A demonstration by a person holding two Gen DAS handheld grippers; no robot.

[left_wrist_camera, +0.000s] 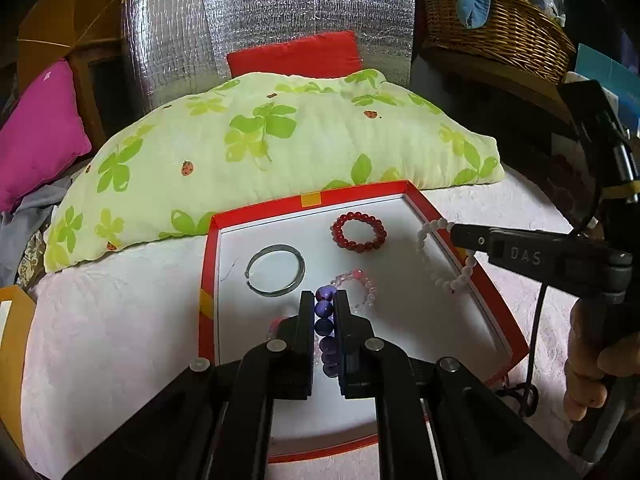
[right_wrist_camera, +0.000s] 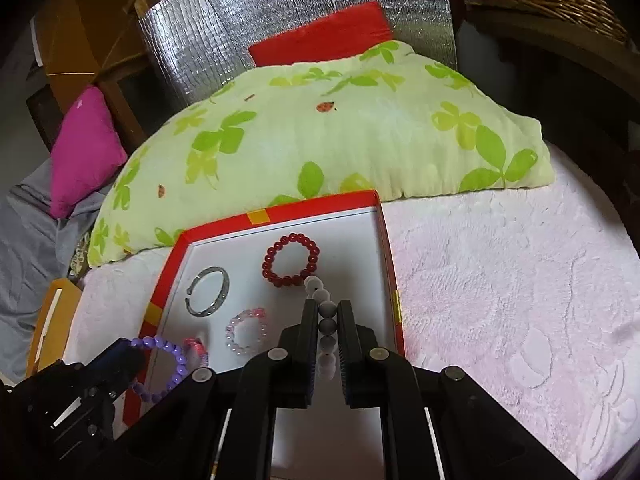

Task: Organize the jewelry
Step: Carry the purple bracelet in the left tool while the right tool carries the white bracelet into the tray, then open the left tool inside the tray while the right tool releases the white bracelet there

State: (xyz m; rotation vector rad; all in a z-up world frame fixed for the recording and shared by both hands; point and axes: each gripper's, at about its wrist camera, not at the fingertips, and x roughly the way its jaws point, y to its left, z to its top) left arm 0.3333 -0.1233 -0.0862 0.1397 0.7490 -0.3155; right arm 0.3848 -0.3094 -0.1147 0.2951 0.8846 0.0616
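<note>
Left tool [left_wrist_camera: 324, 300] pinches a purple bead bracelet [left_wrist_camera: 326, 328] – glossy round beads stacked between the black ribbed fingers, the lower loop hidden behind the tool body. Right tool [right_wrist_camera: 325, 312] pinches a white bead bracelet [right_wrist_camera: 326, 322], matte round beads, hanging over the right rim of the red cardboard tray [right_wrist_camera: 388, 240]. On the tray's smooth white floor lie a dark red bead bracelet [right_wrist_camera: 291, 260], an open silver metal bangle [right_wrist_camera: 208, 291] and a translucent pink-and-clear bead bracelet [right_wrist_camera: 246, 332]. A small pink piece [right_wrist_camera: 196, 347] near the left rim is blurred – cannot tell what it is. The tray sits on a fluffy pale pink blanket [right_wrist_camera: 500, 280], with a clover-print pillow [right_wrist_camera: 320, 132] just behind it. The wicker basket [left_wrist_camera: 496, 24] is cut off at the frame edge.
</note>
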